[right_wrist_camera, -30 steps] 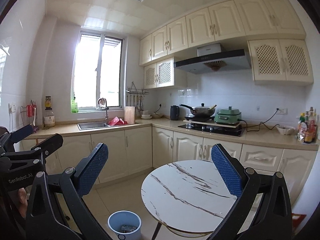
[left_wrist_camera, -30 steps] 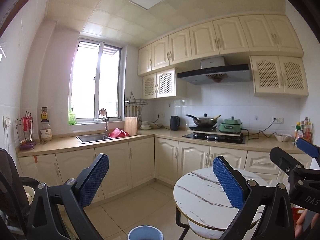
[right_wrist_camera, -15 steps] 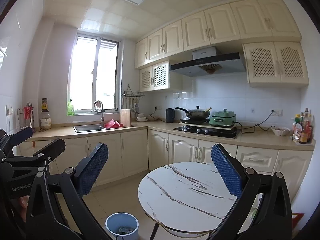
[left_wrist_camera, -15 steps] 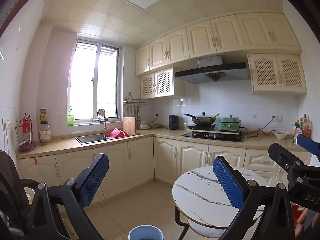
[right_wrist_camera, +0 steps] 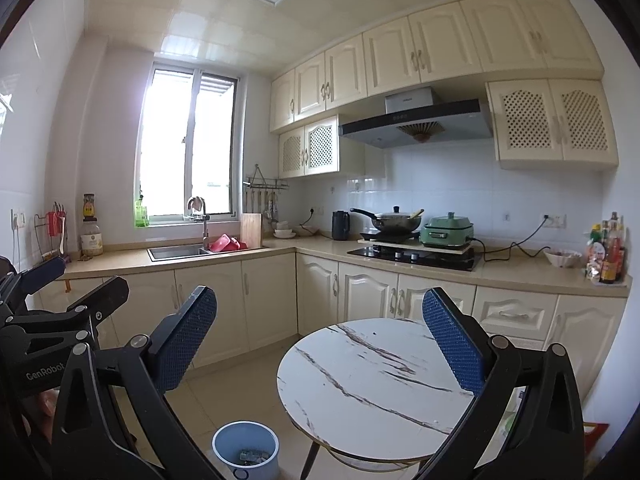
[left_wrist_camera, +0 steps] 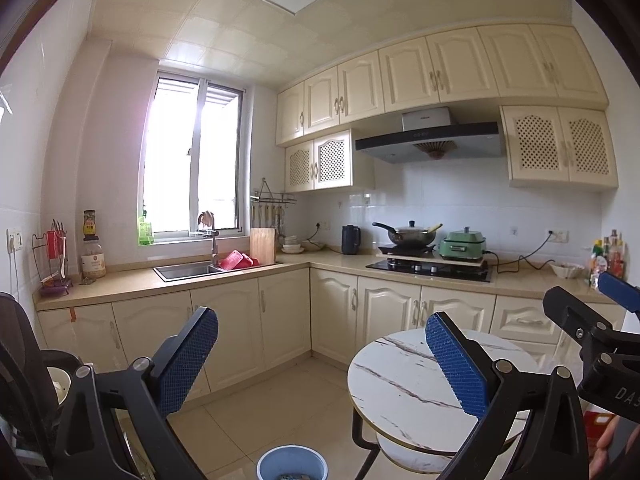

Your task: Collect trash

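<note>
Cream-cabinet kitchen, round marble desk (right_wrist_camera: 372, 376) lower middle looks bare. Both grippers, left (left_wrist_camera: 320, 364) and right (right_wrist_camera: 320, 344), have jaws wide, holding nothing. Blue bin (right_wrist_camera: 245, 450) at bottom edge has scraps in it. I'd scan lower for trash first. Readable: "GenRobot", "DAS".

A round white marble-patterned desk (right_wrist_camera: 372, 376) stands before cream cabinets (right_wrist_camera: 360, 292). On the beige worktop (right_wrist_camera: 516, 272): a steel sink (right_wrist_camera: 176, 251), a black kettle (right_wrist_camera: 341, 225), a lidded wok (right_wrist_camera: 394, 220) beside a green electric pot (right_wrist_camera: 447, 233).
</note>
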Action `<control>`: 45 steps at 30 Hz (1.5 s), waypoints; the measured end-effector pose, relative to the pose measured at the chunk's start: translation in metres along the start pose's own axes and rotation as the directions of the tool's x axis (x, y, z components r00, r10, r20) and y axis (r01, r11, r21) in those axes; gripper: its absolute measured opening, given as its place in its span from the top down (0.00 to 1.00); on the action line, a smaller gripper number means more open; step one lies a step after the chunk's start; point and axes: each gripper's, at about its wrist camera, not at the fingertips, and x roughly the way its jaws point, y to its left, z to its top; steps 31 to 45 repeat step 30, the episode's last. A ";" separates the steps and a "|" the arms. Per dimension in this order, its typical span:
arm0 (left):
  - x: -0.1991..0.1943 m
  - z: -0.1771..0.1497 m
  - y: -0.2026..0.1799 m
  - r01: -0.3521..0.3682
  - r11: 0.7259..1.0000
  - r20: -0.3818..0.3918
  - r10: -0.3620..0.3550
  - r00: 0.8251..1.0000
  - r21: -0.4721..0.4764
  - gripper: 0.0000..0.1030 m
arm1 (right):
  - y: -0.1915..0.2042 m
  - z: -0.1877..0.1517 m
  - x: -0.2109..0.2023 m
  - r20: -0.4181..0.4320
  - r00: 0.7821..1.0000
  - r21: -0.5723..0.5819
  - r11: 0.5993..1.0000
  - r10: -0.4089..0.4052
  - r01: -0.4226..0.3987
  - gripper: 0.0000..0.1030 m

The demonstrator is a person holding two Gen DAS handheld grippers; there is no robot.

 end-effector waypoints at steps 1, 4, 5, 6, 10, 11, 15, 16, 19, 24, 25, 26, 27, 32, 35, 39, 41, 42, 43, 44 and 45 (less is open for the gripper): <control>-0.002 0.005 0.004 0.001 1.000 -0.002 -0.001 1.000 0.001 0.01 | 0.000 0.000 0.000 -0.001 1.000 -0.001 1.000 0.001 -0.001 0.00; -0.005 0.017 0.010 0.003 1.000 -0.005 -0.003 1.000 0.006 0.01 | 0.000 -0.001 0.001 -0.003 1.000 -0.002 1.000 0.001 -0.001 0.00; -0.006 0.020 0.013 0.004 1.000 -0.005 -0.004 1.000 0.008 0.01 | 0.000 -0.001 0.001 -0.004 1.000 -0.002 1.000 0.002 -0.002 0.00; -0.007 0.023 0.016 0.005 1.000 -0.005 -0.005 1.000 0.010 0.01 | 0.000 -0.002 0.001 -0.004 1.000 -0.003 1.000 0.002 -0.002 0.00; -0.008 0.032 0.021 0.007 1.000 -0.007 -0.007 1.000 0.010 0.01 | 0.000 -0.003 0.001 -0.005 1.000 -0.002 1.000 0.002 -0.002 0.00; -0.008 0.031 0.021 0.006 1.000 -0.007 -0.006 1.000 0.010 0.01 | 0.000 -0.002 0.001 -0.006 1.000 -0.002 1.000 0.001 -0.001 0.00; -0.009 0.041 0.026 0.008 1.000 -0.008 -0.008 1.000 0.010 0.01 | -0.003 -0.004 0.002 -0.009 1.000 0.001 1.000 -0.002 0.002 0.00; -0.010 0.046 0.029 0.011 1.000 -0.009 -0.011 1.000 0.011 0.01 | -0.004 -0.004 0.002 -0.010 1.000 0.003 1.000 -0.001 0.001 0.00; -0.011 0.054 0.033 0.014 1.000 -0.010 -0.014 1.000 0.014 0.01 | -0.006 -0.005 0.003 -0.012 1.000 0.008 1.000 -0.004 0.004 0.00; -0.010 0.063 0.036 0.020 1.000 -0.012 -0.020 1.000 0.019 0.01 | -0.010 -0.007 0.003 -0.014 1.000 0.015 1.000 -0.010 0.010 0.00; -0.010 0.066 0.039 0.023 1.000 -0.014 -0.022 1.000 0.019 0.01 | -0.011 -0.007 0.003 -0.015 1.000 0.015 1.000 -0.011 0.011 0.00; -0.011 0.068 0.040 0.024 1.000 -0.014 -0.024 1.000 0.020 0.01 | -0.011 -0.007 0.004 -0.016 1.000 0.016 1.000 -0.011 0.011 0.00; -0.010 0.070 0.041 0.026 0.999 -0.014 -0.026 1.000 0.021 0.01 | -0.012 -0.008 0.004 -0.017 1.000 0.017 1.000 -0.011 0.012 0.00; -0.008 0.078 0.046 0.026 1.000 -0.012 -0.026 1.000 0.016 0.01 | -0.013 -0.009 0.005 -0.021 1.000 0.018 1.000 -0.014 0.014 0.00; -0.008 0.078 0.046 0.026 1.000 -0.012 -0.026 1.000 0.016 0.01 | -0.013 -0.009 0.005 -0.021 1.000 0.018 1.000 -0.014 0.014 0.00; -0.008 0.078 0.046 0.026 1.000 -0.012 -0.026 1.000 0.016 0.01 | -0.013 -0.009 0.005 -0.021 1.000 0.018 1.000 -0.014 0.014 0.00; -0.008 0.078 0.046 0.026 1.000 -0.012 -0.026 1.000 0.016 0.01 | -0.013 -0.009 0.005 -0.021 1.000 0.018 1.000 -0.014 0.014 0.00; -0.008 0.078 0.046 0.026 1.000 -0.012 -0.026 1.000 0.016 0.01 | -0.013 -0.009 0.005 -0.021 1.000 0.018 1.000 -0.014 0.014 0.00; -0.008 0.078 0.046 0.026 1.000 -0.012 -0.026 1.000 0.016 0.01 | -0.013 -0.009 0.005 -0.021 1.000 0.018 1.000 -0.014 0.014 0.00; -0.008 0.078 0.046 0.026 1.000 -0.012 -0.026 1.000 0.016 0.01 | -0.013 -0.009 0.005 -0.021 1.000 0.018 1.000 -0.014 0.014 0.00; -0.008 0.078 0.046 0.026 1.000 -0.012 -0.026 1.000 0.016 0.01 | -0.013 -0.009 0.005 -0.021 1.000 0.018 1.000 -0.014 0.014 0.00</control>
